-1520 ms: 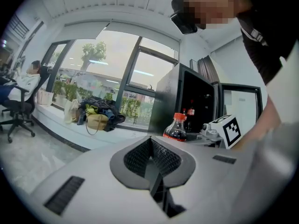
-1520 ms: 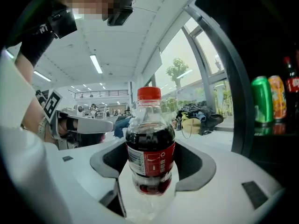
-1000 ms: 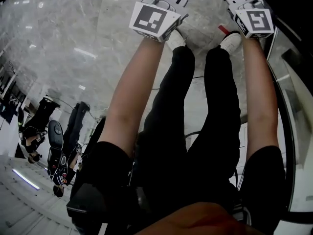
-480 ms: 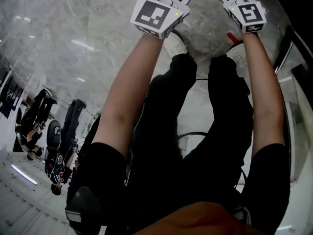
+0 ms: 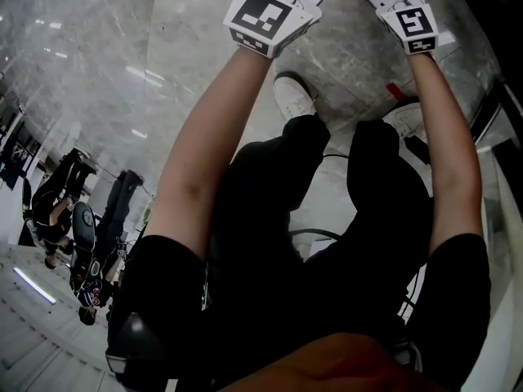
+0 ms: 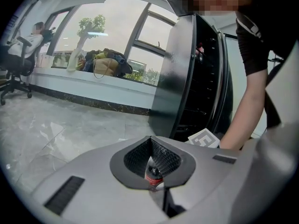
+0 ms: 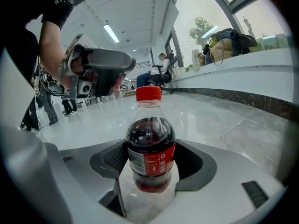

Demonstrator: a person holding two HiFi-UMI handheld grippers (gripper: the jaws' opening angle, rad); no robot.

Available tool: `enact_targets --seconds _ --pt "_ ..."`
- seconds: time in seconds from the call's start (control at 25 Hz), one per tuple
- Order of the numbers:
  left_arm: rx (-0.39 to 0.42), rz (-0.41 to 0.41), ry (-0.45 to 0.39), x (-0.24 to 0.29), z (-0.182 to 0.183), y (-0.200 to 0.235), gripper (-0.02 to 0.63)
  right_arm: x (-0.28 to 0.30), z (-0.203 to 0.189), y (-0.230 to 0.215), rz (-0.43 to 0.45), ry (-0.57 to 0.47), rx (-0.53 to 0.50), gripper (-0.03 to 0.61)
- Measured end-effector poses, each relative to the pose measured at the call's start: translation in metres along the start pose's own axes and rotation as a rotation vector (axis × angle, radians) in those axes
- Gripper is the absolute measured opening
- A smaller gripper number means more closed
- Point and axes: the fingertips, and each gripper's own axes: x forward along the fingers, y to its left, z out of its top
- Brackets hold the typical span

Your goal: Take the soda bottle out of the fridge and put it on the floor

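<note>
In the right gripper view a soda bottle (image 7: pixel 150 146) stands upright between the jaws, with a red cap, dark cola and a red label. My right gripper (image 7: pixel 150 158) is shut on its lower body, over pale floor. My left gripper (image 7: pixel 127 60) hovers at the left, beyond the bottle, jaws together and empty. In the left gripper view the left gripper (image 6: pixel 150 140) is shut, and a bit of the bottle (image 6: pixel 154 175) shows through the gap behind the pads. The dark fridge (image 6: pixel 184 78) stands open behind. In the head view only the marker cubes (image 5: pixel 270 16) (image 5: pixel 413 26) show; the jaws are cut off.
Grey marble floor (image 5: pixel 90 72) spreads around the person's legs and white shoes (image 5: pixel 296 95). Other people stand far off at the left (image 5: pixel 57 211). A seated person on an office chair (image 6: pixel 18 55) and a windowsill with bags (image 6: pixel 105 64) lie beyond. The fridge frame (image 5: pixel 490 113) runs along the right.
The head view has tilted: the shoes sit lower in the picture and both marker cubes lie a little nearer the top edge. Both arms stay stretched forward.
</note>
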Motion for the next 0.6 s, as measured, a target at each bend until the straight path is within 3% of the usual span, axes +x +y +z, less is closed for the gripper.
enact_targets --seconds 0.32,0.6 --pt "0.004 -0.012 0.020 0.000 -0.006 -0.015 0.002 -0.004 -0.043 0.001 -0.010 0.065 -0.031 0.311" --pt "-0.015 -0.011 0.013 -0.011 0.009 -0.029 0.002 -0.019 -0.030 0.015 0.009 0.086 -0.016 0.319"
